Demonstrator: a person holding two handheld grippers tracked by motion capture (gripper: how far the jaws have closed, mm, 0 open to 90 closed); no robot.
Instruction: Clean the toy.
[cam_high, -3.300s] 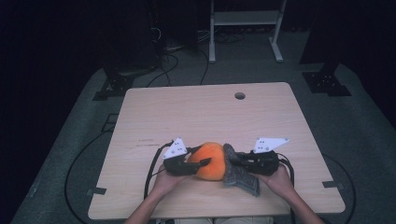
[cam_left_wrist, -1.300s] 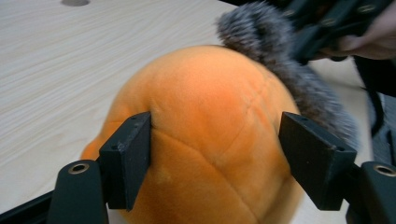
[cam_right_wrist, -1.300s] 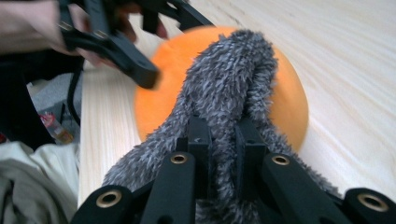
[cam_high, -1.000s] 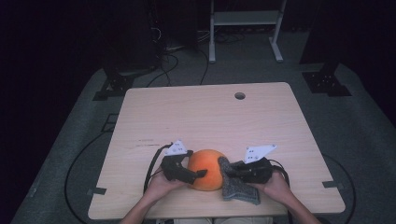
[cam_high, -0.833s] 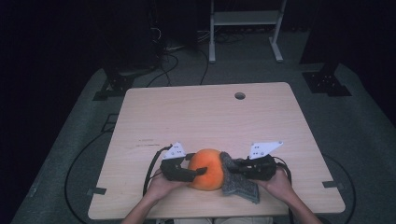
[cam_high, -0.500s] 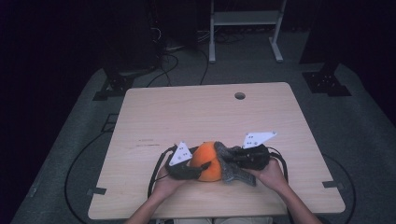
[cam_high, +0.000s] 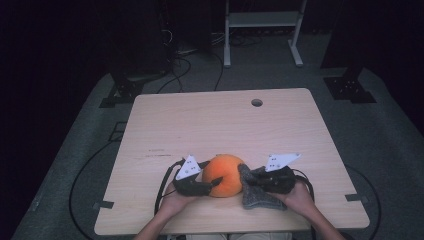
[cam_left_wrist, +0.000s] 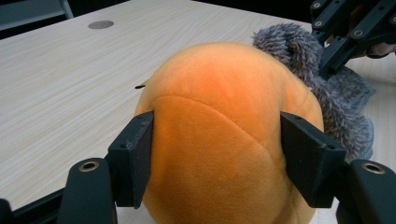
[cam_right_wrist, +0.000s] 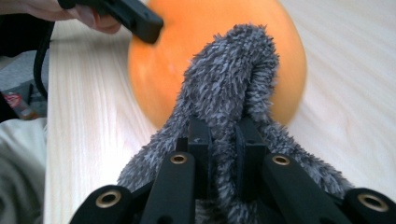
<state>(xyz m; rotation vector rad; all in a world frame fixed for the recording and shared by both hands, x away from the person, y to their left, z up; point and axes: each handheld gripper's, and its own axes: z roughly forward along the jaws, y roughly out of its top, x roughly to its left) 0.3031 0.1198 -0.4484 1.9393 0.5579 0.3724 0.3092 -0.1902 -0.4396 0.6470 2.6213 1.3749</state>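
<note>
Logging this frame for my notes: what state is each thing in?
Orange plush: resting on the table, squeezed between the left fingers.
Grey cloth: pinched, draped against the plush.
Left gripper: has just been closing, fingers pressing the plush.
Right gripper: shut on the cloth.
Table: bare wood around them.

The high view looks forward and down from above the table's (cam_high: 200, 125) near edge, taking in the whole top. Each gripper view sits low and close, looking along its own jaws. All three share the orange ball (cam_high: 224, 176) (cam_left_wrist: 219, 135) (cam_right_wrist: 187, 46) and grey cloth (cam_high: 257, 192) (cam_left_wrist: 322, 93) (cam_right_wrist: 229, 102), low centre in the high view.
</note>
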